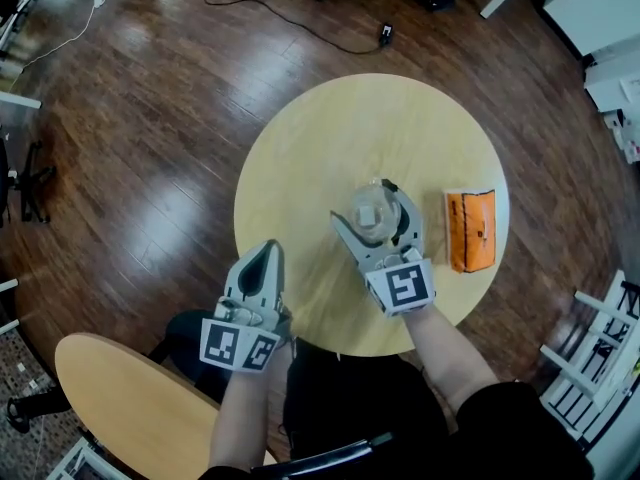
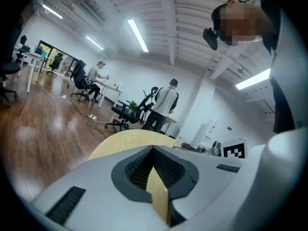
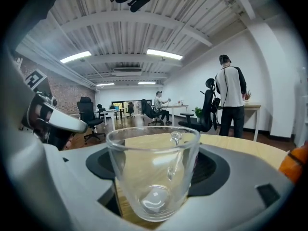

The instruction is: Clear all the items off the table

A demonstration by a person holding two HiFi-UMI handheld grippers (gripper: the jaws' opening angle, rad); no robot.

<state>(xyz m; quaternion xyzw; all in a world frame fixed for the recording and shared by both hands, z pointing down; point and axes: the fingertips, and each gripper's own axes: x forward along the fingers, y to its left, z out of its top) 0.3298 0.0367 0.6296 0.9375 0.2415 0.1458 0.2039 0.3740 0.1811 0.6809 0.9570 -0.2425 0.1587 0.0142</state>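
Note:
A clear glass mug [image 1: 375, 213] stands near the middle of the round wooden table [image 1: 330, 138]. My right gripper [image 1: 366, 206] has it between its jaws. In the right gripper view the mug [image 3: 153, 177] fills the gap, its rim against both dark pads [image 3: 98, 165], its handle on the far side. An orange packet [image 1: 470, 230] lies flat to the right of that gripper, and its corner [image 3: 298, 165] shows at the right edge there. My left gripper [image 1: 268, 255] is shut and empty over the table's near-left edge, its pads [image 2: 166, 170] together.
A second wooden top [image 1: 120, 398] sits low at the left beside the person. A white rack [image 1: 590, 368] stands at the right and cables [image 1: 300, 23] run over the wooden floor. People and office chairs [image 2: 126, 113] are further off in the room.

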